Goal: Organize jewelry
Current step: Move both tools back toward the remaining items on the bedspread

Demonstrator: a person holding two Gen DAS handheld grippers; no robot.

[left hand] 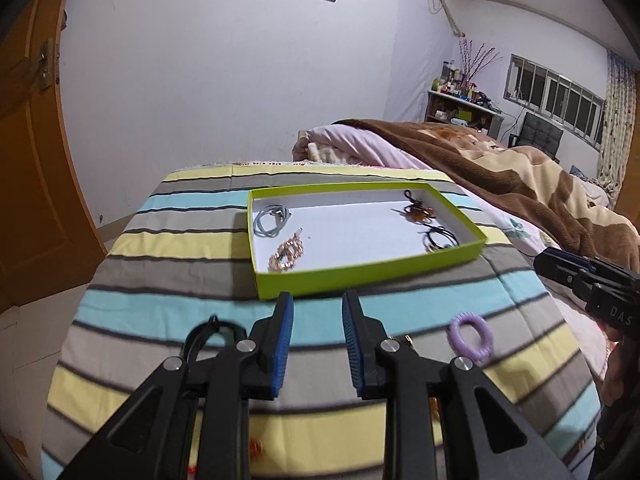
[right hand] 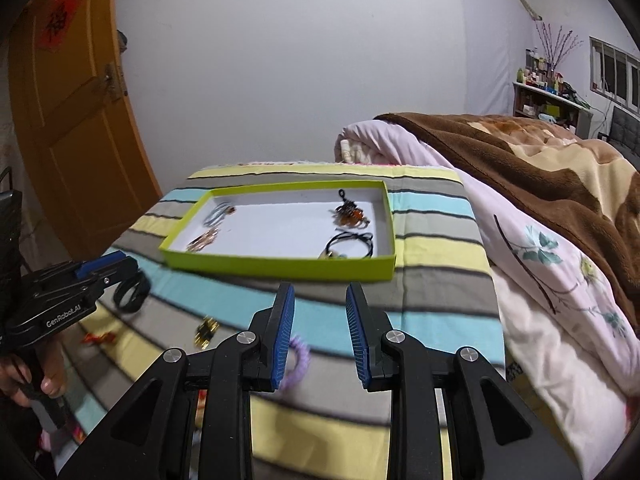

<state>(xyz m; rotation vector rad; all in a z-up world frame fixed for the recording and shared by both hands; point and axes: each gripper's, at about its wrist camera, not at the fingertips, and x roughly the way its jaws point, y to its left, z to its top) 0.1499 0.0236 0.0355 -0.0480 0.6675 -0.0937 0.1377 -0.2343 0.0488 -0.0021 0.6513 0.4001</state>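
A lime-green tray point(left hand: 360, 270) point(right hand: 280, 268) lies on the striped cloth. It holds a grey cord bracelet point(left hand: 270, 220), a gold chain point(left hand: 286, 256), an amber pendant point(right hand: 350, 212) and a black cord bracelet point(right hand: 352, 242). My left gripper point(left hand: 318, 300) hovers open in front of the tray with nothing between its blue pads. My right gripper point(right hand: 320, 292) is open and empty too, near the tray's right front corner. Loose on the cloth are a purple hair tie point(left hand: 468, 336) point(right hand: 298, 356), a black band point(right hand: 130, 296), a gold clip point(right hand: 206, 330) and a small red piece point(right hand: 98, 338).
A pink floral quilt point(right hand: 540, 280) and a brown blanket point(right hand: 520, 152) are heaped to the right of the striped cloth. An orange door point(right hand: 72, 128) stands at the left. A cluttered shelf point(left hand: 460, 108) and a window sit at the far right.
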